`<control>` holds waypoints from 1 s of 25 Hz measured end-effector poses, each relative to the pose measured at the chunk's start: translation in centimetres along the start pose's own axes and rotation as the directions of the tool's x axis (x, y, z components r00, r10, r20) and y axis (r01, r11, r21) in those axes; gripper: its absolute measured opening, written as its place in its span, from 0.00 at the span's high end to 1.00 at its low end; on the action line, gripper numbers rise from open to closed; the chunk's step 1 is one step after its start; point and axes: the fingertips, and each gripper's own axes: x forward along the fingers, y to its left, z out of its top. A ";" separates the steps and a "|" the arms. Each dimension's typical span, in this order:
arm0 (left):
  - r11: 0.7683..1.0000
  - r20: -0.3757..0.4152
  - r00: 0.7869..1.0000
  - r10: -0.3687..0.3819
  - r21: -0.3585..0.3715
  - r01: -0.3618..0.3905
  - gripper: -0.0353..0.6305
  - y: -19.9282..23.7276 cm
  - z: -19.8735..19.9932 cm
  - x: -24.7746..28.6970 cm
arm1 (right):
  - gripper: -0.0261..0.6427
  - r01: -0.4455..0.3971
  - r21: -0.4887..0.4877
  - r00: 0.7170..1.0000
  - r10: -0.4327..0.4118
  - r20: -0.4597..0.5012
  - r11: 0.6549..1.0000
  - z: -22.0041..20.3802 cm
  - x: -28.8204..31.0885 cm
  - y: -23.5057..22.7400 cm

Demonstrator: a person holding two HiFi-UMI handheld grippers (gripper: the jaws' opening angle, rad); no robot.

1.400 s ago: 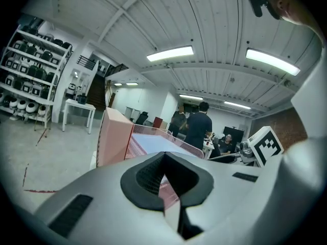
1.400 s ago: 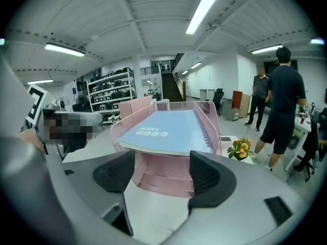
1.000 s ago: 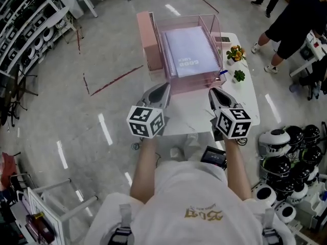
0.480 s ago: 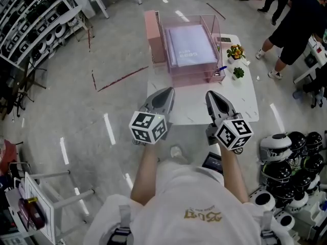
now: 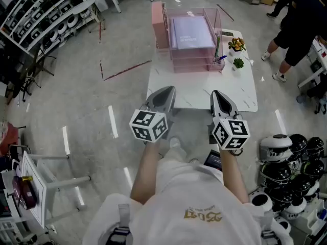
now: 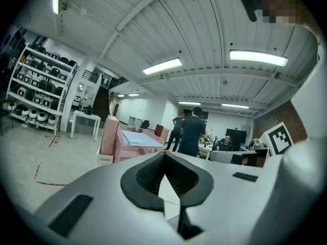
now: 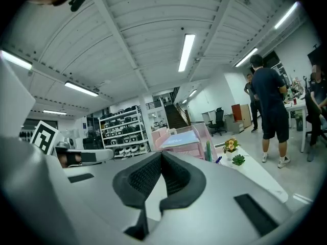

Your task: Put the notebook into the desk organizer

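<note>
The lavender spiral notebook lies flat in the top tray of the clear pink desk organizer, at the far end of the white table. My left gripper and right gripper hang side by side over the table's near edge, well short of the organizer. Both are shut with nothing between the jaws. The left gripper view shows its closed tips with the notebook far ahead. The right gripper view shows its closed tips and the organizer in the distance.
A pink box stands left of the organizer. Two small potted plants and a pen holder sit at its right. Helmets lie on the floor at right, shelves at left. A person stands at the far right.
Both grippers have drawn back from the organizer to the table's near edge. The table and organizer now sit farther off and smaller in the head view.
</note>
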 end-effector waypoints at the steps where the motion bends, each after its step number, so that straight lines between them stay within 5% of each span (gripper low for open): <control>1: 1.000 0.003 1.000 0.008 0.001 -0.008 0.92 -0.1 -0.1 -0.5 | 0.94 0.001 -0.001 1.000 -0.001 0.000 1.000 -0.1 -0.4 0.1; 25: 0.999 0.032 0.999 0.037 0.008 -0.037 0.92 -0.4 1.0 -2.6 | 0.94 0.001 -0.014 1.000 -0.001 -0.004 1.000 0.1 -1.9 1.1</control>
